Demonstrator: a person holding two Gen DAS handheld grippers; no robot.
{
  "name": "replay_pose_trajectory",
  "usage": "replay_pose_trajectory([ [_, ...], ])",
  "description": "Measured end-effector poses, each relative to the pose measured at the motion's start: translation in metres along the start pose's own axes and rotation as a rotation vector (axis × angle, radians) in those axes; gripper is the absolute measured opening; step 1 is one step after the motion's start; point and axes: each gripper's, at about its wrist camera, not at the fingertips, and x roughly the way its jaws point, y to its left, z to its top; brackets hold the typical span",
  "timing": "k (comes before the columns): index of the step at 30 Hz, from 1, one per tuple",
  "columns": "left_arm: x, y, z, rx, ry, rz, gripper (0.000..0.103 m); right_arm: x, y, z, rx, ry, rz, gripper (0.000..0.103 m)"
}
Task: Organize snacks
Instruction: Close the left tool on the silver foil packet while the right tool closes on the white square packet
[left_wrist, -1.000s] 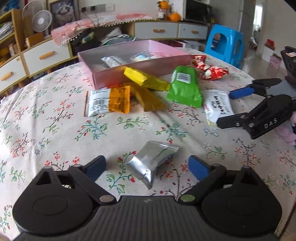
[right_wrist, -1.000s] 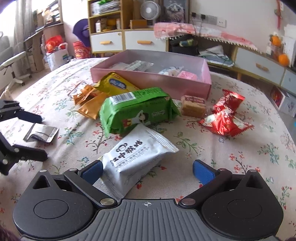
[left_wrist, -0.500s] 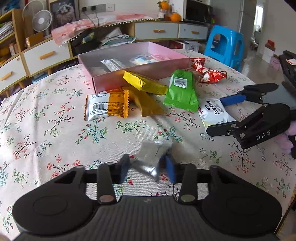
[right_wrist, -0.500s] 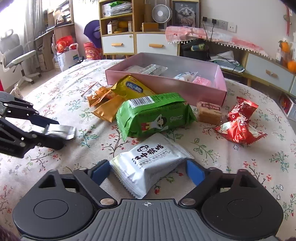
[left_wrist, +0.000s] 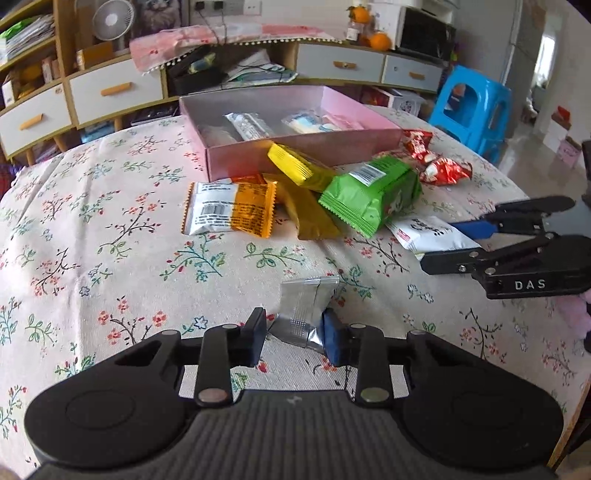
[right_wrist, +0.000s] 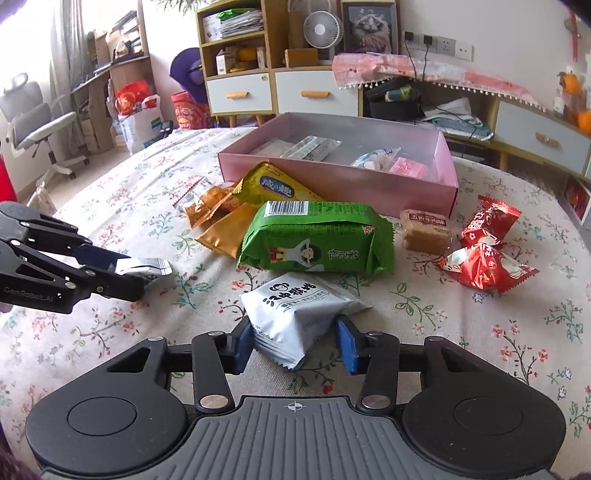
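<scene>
My left gripper (left_wrist: 295, 338) is shut on a small silver foil packet (left_wrist: 304, 310) just above the flowered tablecloth; it also shows in the right wrist view (right_wrist: 142, 266). My right gripper (right_wrist: 293, 345) is shut on a white snack bag with black print (right_wrist: 295, 314), seen too in the left wrist view (left_wrist: 428, 232). A pink box (right_wrist: 369, 181) with several small snacks inside stands at the back. In front of it lie a green pack (right_wrist: 321, 240), a yellow pack (right_wrist: 273, 184), orange packs (left_wrist: 236, 212), a brown biscuit (right_wrist: 424, 227) and red wrappers (right_wrist: 484, 258).
The round table's edge (left_wrist: 576, 391) drops off close on the right in the left wrist view. A blue stool (left_wrist: 472, 107) and low cabinets (left_wrist: 110, 88) stand beyond the table. An office chair (right_wrist: 33, 122) stands far left in the right wrist view.
Both grippers have closed from wide open: the left onto the silver packet, the right onto the white bag. Both packets are now raised a little off the cloth.
</scene>
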Motion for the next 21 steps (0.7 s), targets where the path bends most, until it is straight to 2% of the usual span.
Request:
replay_pose_trajectory([
  [11, -0.010, 0.007, 0.010, -0.083, -0.036, 0.000, 0.029, -0.020, 0.001, 0.011, 0.046, -0.037, 0.077, 0.034],
  [13, -0.012, 0.008, 0.011, -0.090, -0.038, 0.002, 0.029, -0.023, 0.003, 0.014, 0.047, -0.035, 0.094, 0.003],
  [15, -0.013, 0.008, 0.012, -0.099, -0.044, 0.001, 0.029, -0.026, 0.004, 0.016, 0.054, -0.033, 0.117, 0.003],
  [18, -0.015, 0.009, 0.014, -0.107, -0.049, 0.002, 0.029, -0.027, 0.006, 0.016, 0.043, -0.027, 0.105, 0.005],
  [19, -0.015, 0.010, 0.015, -0.111, -0.047, 0.002, 0.029, -0.026, 0.004, 0.015, 0.054, -0.020, 0.121, 0.014],
  [21, -0.013, 0.010, 0.015, -0.120, -0.036, -0.002, 0.029, -0.022, 0.000, 0.013, 0.085, 0.006, 0.134, 0.021],
])
